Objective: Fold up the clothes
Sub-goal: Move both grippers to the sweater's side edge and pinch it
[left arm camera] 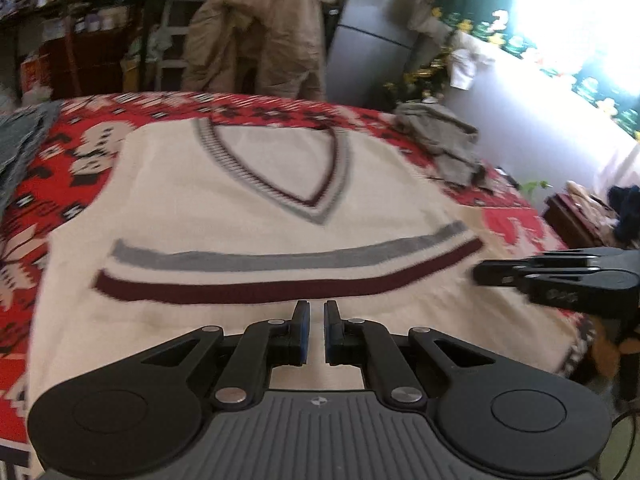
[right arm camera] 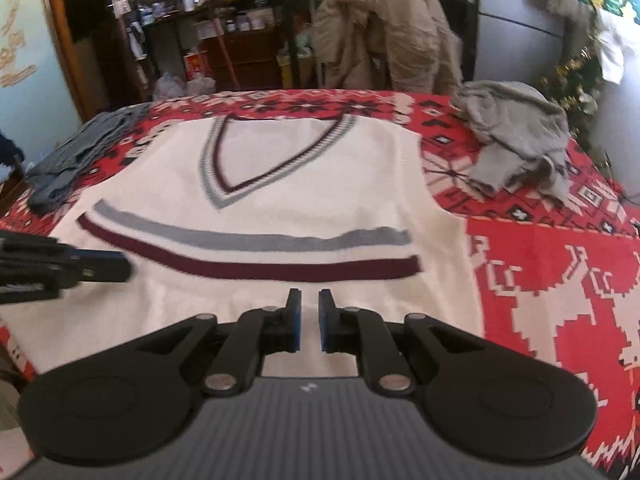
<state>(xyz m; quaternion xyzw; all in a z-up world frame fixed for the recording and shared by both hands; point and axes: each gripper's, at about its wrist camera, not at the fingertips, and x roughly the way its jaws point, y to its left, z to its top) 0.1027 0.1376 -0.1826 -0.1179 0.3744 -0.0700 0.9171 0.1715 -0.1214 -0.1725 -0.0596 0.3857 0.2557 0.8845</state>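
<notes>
A cream knitted V-neck vest lies flat, neck away from me, with a grey and a maroon stripe across the chest. My left gripper hovers over its lower part, just below the maroon stripe. Its jaws are shut with only a thin gap and nothing between them. My right gripper hangs over the same lower area further right, also shut and holding nothing. Each gripper shows in the other's view: the right gripper at the vest's right side, the left gripper at its left side.
The vest rests on a red and white patterned blanket. A crumpled grey garment lies at the back right, a blue-grey garment at the back left. A tan jacket hangs over a chair behind the blanket.
</notes>
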